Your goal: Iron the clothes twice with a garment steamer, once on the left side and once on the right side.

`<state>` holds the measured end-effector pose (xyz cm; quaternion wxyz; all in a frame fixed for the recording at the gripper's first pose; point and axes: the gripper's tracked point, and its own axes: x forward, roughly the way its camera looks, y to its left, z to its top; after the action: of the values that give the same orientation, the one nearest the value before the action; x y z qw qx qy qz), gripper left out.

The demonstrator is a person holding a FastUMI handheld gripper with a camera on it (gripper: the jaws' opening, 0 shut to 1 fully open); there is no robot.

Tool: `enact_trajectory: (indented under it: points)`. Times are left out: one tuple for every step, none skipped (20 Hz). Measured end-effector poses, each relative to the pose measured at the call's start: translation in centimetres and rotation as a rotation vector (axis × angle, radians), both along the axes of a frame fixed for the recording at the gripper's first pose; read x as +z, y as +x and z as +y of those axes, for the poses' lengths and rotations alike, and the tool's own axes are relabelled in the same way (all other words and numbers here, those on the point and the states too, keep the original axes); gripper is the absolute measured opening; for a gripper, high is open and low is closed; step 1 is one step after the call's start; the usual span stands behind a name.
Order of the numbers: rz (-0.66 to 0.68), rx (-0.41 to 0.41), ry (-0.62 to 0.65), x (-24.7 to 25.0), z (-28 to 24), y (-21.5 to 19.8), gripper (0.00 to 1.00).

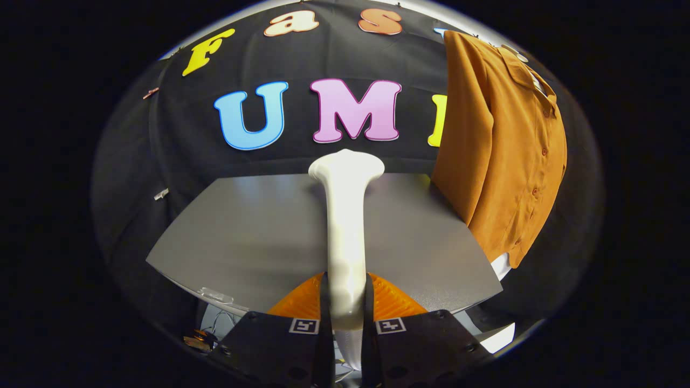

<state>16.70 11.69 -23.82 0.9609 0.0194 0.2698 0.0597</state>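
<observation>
A white garment steamer (345, 231) stands up between my fingers, its handle clamped low down and its wider head (346, 164) pointing away toward the booth wall. My gripper (346, 302) is shut on that handle, both fingers pressing its sides. An orange-brown button shirt (501, 156) hangs to the right of the steamer head and beyond it, its button placket facing right and its hem near the table's right corner. The steamer head is apart from the shirt, with a gap between them.
A grey table (259, 237) lies under and beyond the steamer, reaching back to the black cloth wall (178, 140). A small clear object (215, 295) rests at the table's near left edge. Something white (501, 264) shows below the shirt hem.
</observation>
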Motion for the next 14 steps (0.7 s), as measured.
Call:
enact_trajectory:
  points:
    - [-0.039,0.000,0.013,1.4,-0.2,-0.3,0.23]
    - [-0.084,0.004,0.025,3.1,-0.5,-0.6,0.23]
    - [-0.138,0.007,0.039,5.1,-1.0,-0.9,0.23]
    - [-0.189,0.014,0.052,7.3,-1.5,-1.4,0.23]
    - [-0.241,0.020,0.064,9.4,-2.0,-2.0,0.23]
    - [-0.297,0.022,0.075,11.6,-2.7,-2.6,0.23]
    - [-0.350,0.025,0.079,13.4,-3.3,-3.3,0.23]
    - [-0.401,0.026,0.077,15.2,-4.3,-3.9,0.23]
    - [-0.446,0.022,0.075,16.7,-5.3,-4.8,0.23]
    - [-0.484,0.017,0.072,17.8,-6.4,-5.7,0.23]
    - [-0.522,0.009,0.064,18.8,-7.6,-6.3,0.23]
    - [-0.554,-0.002,0.051,19.5,-8.8,-6.9,0.23]
    - [-0.586,-0.017,0.050,20.1,-10.2,-7.3,0.22]
    - [-0.603,-0.034,0.058,20.5,-11.5,-7.7,0.22]
